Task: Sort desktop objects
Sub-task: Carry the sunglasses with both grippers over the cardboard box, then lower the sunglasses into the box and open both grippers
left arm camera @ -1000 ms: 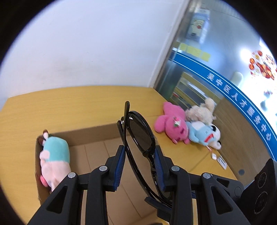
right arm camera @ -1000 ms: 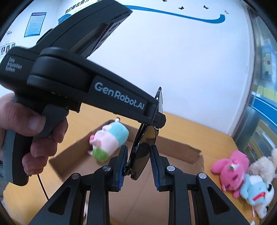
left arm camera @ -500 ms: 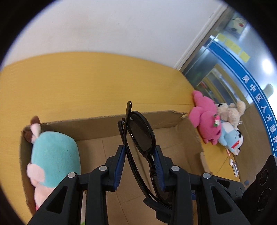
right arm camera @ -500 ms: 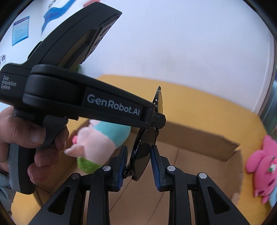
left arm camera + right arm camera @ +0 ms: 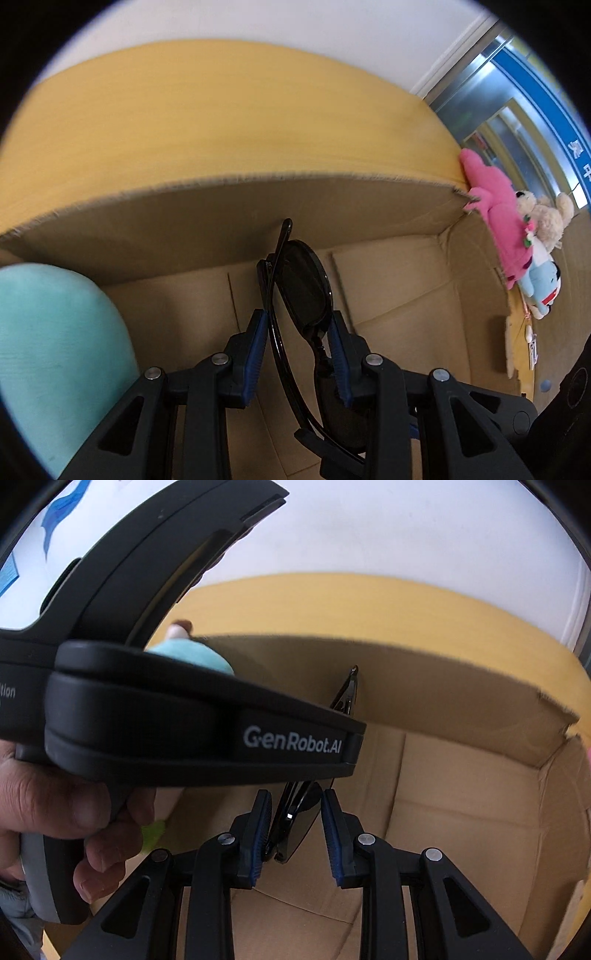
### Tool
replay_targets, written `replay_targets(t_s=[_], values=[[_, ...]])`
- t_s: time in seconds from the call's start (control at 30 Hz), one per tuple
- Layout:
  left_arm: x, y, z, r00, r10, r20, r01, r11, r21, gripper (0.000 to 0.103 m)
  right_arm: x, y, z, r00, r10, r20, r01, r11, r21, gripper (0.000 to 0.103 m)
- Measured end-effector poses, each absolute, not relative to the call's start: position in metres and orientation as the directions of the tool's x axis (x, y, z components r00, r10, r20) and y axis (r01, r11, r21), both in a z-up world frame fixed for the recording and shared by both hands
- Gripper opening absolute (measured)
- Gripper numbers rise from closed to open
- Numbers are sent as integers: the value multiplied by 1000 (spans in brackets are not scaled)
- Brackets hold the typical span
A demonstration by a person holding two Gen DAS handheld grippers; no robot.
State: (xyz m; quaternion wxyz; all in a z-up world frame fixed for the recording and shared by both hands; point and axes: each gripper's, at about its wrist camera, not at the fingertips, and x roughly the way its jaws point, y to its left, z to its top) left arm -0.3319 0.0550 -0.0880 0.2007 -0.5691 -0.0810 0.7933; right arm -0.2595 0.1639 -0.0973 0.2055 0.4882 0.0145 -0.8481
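Black sunglasses are folded and stand on edge between both grippers, low inside an open cardboard box. My left gripper is shut on the sunglasses at one lens. My right gripper is shut on the sunglasses at the other end, with a small gap at its right pad. A teal and pink plush lies in the box at the left. The left gripper's body hides most of that plush in the right wrist view.
A pink plush, a beige plush and a blue plush lie on the yellow table beyond the box's right wall. A white wall stands behind the table, glass panels at the far right.
Both grippers have moved down into the box with the sunglasses. The box's walls and the teal plush now look much closer.
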Motion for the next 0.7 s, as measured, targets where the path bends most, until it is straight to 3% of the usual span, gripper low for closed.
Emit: replay_targets(t_s=[0.33,0.37,0.5,0.7], values=[[-330,53,-91,-269,341,-901,-207,-934,-291,32,-257,150,-111,-400,-338,-852,379,-907,183,31],[-328,52,-86,-277,332,-902,-206,-937,-282,32,-256,151,-108,-398,-338,-853,375,-908,186,36],[-314,40,-47,-367,323,-872,-207,-943,-262,32,-236,161,-85,-451,-325,-831,373,-915,155,84],[-239,17,45,-572,340,-746,-255,-939,-231,34,-187,180,-31,-580,-291,-761,358,-930,82,98]])
